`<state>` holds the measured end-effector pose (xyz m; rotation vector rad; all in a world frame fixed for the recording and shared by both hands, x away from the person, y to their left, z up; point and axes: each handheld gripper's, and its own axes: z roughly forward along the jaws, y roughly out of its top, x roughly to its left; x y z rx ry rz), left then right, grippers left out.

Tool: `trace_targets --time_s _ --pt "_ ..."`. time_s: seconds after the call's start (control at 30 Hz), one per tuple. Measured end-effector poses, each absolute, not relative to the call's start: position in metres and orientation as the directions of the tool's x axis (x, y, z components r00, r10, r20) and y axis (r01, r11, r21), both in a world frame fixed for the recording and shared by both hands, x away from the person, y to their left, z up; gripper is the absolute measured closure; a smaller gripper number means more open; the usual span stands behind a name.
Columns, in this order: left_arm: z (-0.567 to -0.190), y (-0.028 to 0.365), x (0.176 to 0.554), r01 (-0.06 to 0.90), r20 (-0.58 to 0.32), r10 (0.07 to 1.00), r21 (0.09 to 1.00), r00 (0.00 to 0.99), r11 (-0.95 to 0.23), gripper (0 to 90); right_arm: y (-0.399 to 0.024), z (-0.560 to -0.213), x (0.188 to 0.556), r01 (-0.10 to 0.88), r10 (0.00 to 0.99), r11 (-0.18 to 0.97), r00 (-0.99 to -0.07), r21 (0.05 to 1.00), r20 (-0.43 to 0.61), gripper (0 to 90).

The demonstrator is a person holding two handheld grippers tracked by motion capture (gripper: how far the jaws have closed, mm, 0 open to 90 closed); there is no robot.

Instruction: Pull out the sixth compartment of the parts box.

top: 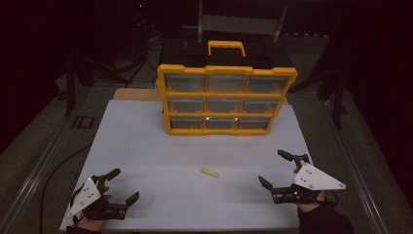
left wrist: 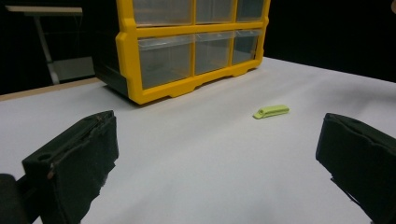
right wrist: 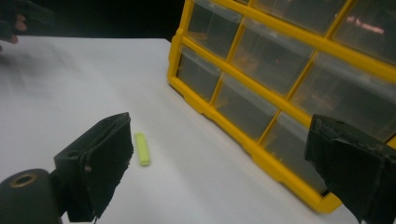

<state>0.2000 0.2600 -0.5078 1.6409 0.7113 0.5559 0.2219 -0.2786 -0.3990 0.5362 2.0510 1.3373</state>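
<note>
A small lime-green flat piece [top: 210, 172] lies on the white table top [top: 160, 151], midway between my two grippers and touched by neither. It also shows as the green piece [left wrist: 271, 111] ahead of the left jaws and the green piece [right wrist: 142, 148] just right of one right jaw. A yellow drawer cabinet [top: 226, 100] with clear drawers in three rows stands upright at the back of the table, all drawers pushed in. My left gripper [top: 122, 185] is open at the front left. My right gripper [top: 275, 168] is open at the front right. Both hold nothing.
The cabinet [left wrist: 187, 46] has a yellow carry handle [top: 226, 47] on top. A wooden board edge [top: 136, 93] shows behind the white sheet at the left. Metal rails [top: 39, 165] run along both table sides. The surroundings are dark.
</note>
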Motion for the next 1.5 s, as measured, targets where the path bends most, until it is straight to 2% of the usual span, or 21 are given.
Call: trace_targets --time_s 0.33,0.63,1.07,1.5 --pt "-0.508 0.260 0.200 0.145 -0.023 0.710 0.983 0.704 -0.112 0.0 -0.267 -0.375 0.241 -0.044 0.595 0.461 -0.726 0.886 -0.346 7.4" --pt "-0.508 0.259 0.200 0.144 -0.023 0.708 0.983 0.706 -0.112 0.0 -0.256 -0.357 0.260 -0.134 0.559 0.498 -0.705 0.857 -0.435 7.6" --pt "-0.507 0.259 0.200 0.142 -0.022 0.705 0.984 0.709 -0.111 0.0 -0.244 -0.342 0.284 -0.119 0.536 0.547 -0.711 0.829 -0.456 7.5" --pt "-0.507 0.259 0.200 0.137 -0.022 0.707 0.985 0.707 -0.107 0.0 -0.235 -0.338 0.313 -0.177 0.506 0.611 -0.662 0.771 -0.553 10.6"
